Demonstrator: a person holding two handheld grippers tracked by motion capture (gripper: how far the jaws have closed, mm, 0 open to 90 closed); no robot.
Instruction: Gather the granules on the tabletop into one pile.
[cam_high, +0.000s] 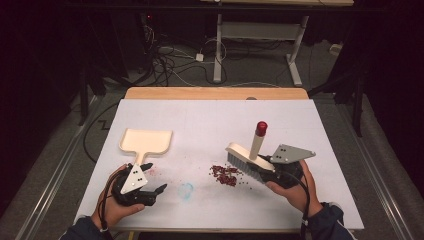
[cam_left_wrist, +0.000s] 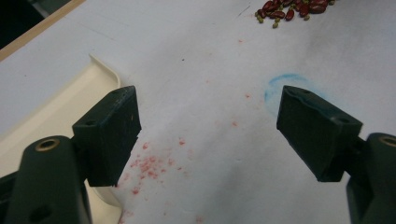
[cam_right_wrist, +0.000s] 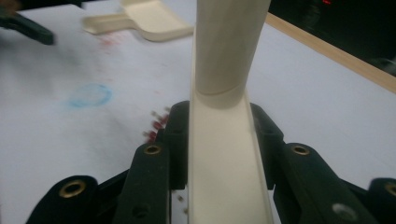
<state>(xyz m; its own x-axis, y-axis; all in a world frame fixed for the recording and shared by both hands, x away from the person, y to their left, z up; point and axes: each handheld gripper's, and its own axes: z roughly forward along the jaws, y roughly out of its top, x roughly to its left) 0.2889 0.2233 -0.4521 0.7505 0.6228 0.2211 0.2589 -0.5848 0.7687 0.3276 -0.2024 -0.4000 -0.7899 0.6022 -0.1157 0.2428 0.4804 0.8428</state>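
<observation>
White table cover (cam_high: 200, 120) under me, wooden edge (cam_high: 215, 93) at the far side, dark floor with cables beyond. Plenty of bare room toward that far edge and down the right side. My left gripper (cam_high: 150, 191) sits near the front edge, jaws spread wide with nothing between them, right beside the cream dustpan (cam_high: 146, 141) (its tray looks bare from above). My right gripper (cam_high: 265, 172) is clamped on the brush (cam_high: 245, 159) at its cream back, bristles just beside the pile of red beans (cam_high: 225, 175) mid-table.
</observation>
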